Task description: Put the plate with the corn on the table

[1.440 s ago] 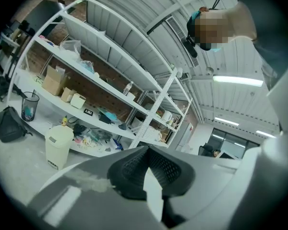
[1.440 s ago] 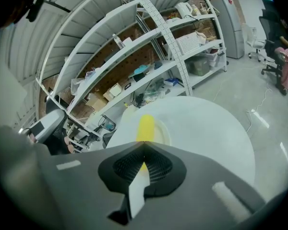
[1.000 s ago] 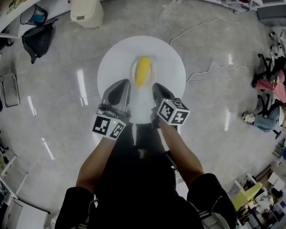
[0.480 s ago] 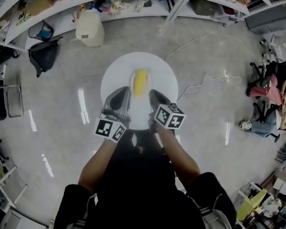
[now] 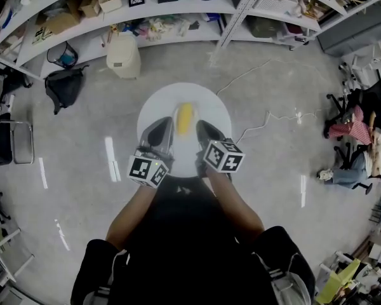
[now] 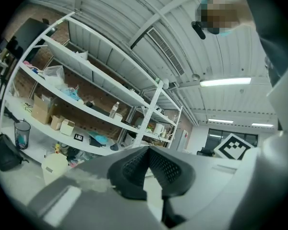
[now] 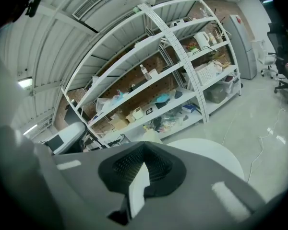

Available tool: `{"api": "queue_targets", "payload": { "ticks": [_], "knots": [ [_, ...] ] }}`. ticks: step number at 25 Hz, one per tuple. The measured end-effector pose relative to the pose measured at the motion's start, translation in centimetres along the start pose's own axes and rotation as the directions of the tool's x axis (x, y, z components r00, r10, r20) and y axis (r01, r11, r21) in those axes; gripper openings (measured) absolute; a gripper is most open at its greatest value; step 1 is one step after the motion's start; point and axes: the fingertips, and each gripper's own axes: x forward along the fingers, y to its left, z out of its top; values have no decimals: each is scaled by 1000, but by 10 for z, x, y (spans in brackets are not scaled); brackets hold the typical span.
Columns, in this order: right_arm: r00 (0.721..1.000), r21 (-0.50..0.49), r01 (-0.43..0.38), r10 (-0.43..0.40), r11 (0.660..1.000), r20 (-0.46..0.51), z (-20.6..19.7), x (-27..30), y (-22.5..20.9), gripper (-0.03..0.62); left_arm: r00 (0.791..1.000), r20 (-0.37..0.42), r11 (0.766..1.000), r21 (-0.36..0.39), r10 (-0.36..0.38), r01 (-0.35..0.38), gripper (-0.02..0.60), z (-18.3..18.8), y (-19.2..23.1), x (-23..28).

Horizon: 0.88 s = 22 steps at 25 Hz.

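Note:
A yellow corn cob (image 5: 185,117) lies on a white plate (image 5: 185,142), seen from above against the round white table (image 5: 217,110) below it. My left gripper (image 5: 166,123) is shut on the plate's near left rim, and my right gripper (image 5: 200,125) is shut on its near right rim. In the left gripper view, the dark pads of the left gripper (image 6: 148,152) pinch a pale edge of the plate (image 6: 153,195). The right gripper view shows the right gripper (image 7: 143,150) clamped on the white plate rim (image 7: 138,186), with the table (image 7: 216,152) beyond it.
White shelving (image 5: 178,8) full of boxes and clutter runs along the far wall. A cream bin (image 5: 124,57) and a black bag (image 5: 65,84) sit on the grey floor. A cable (image 5: 260,116) trails right of the table. Chairs (image 5: 352,122) stand at the right.
The round table looks smaller and lower in the head view, and more of the shelving has come into sight at the top. Both grippers keep the same hold on the plate.

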Motion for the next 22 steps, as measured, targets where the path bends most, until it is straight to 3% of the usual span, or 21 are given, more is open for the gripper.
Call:
{"api": "queue_targets", "payload": {
  "ticks": [12, 22],
  "knots": [
    [991, -88, -70, 80, 994, 107, 35, -31, 38, 8, 999, 40, 999, 38, -28, 27, 3, 26, -17, -7],
    [987, -108, -55, 70, 993, 144, 42, -43, 37, 8, 997, 42, 997, 60, -57, 54, 2, 28, -21, -7]
  ]
}}
